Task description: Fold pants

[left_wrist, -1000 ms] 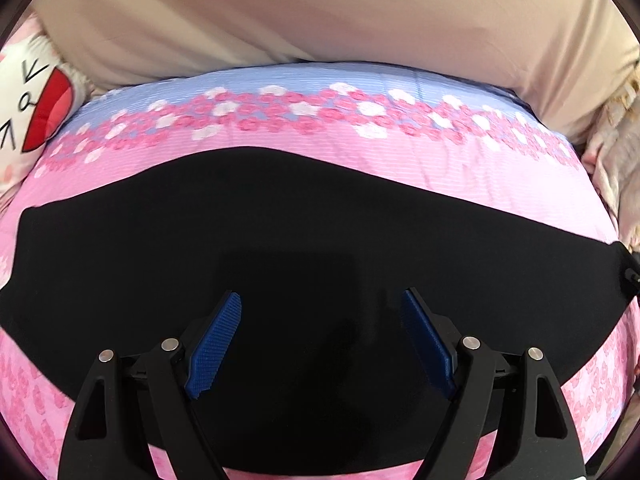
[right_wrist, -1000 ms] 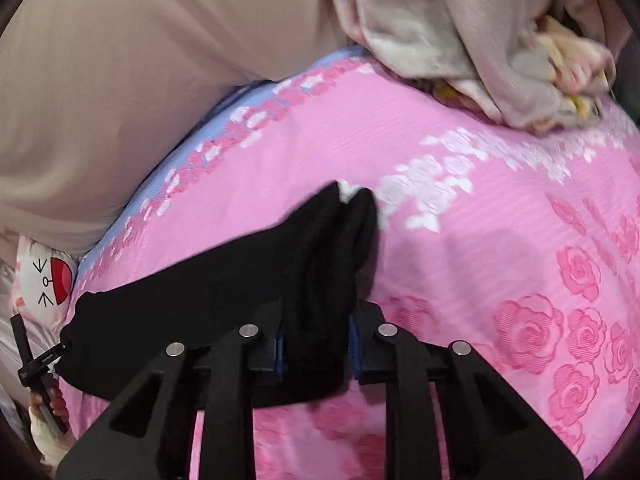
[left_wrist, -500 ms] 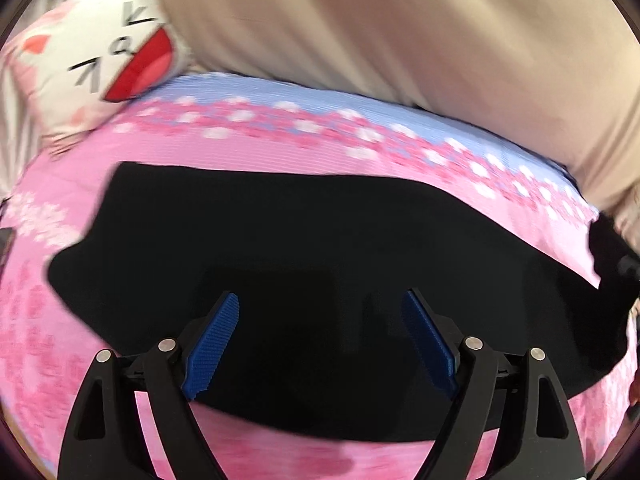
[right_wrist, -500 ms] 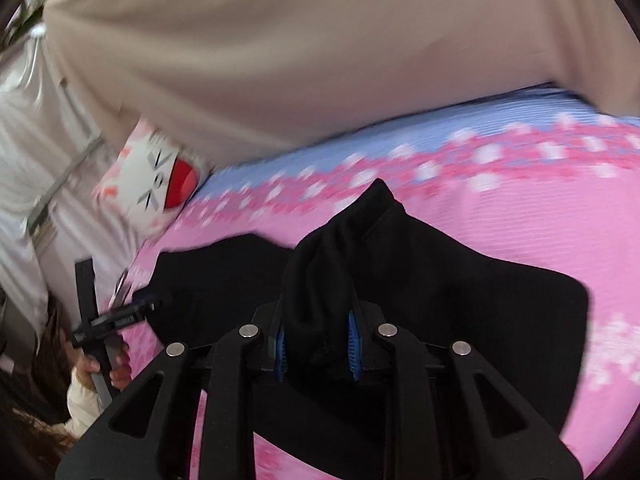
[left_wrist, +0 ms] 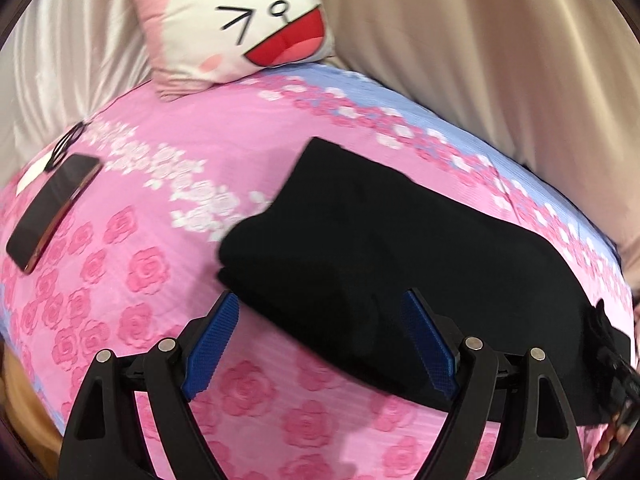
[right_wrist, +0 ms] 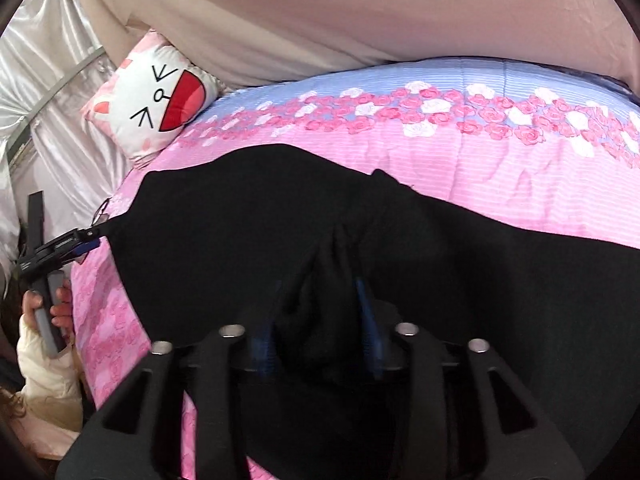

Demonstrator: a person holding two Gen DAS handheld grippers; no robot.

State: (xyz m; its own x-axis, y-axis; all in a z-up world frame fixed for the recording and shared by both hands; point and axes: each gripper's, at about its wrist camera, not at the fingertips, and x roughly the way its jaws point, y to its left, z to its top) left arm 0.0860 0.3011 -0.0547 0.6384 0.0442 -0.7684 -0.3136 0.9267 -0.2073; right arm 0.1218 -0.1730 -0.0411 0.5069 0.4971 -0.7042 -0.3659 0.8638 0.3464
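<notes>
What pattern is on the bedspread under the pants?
Pink roses on pink, with a blue strip along the far edge of the bedspread; clearest in the left wrist view.

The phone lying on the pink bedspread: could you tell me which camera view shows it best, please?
The left wrist view. There the phone lies flat and fully visible on the pink bedspread, left of the black pants, with a cable at its far end. The right wrist view does not show it; the pants and the left gripper fill that side.

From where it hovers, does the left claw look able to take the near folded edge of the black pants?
Probably yes: the left claw is open, the black pants edge lies between its blue pads, nothing blocking.
</notes>
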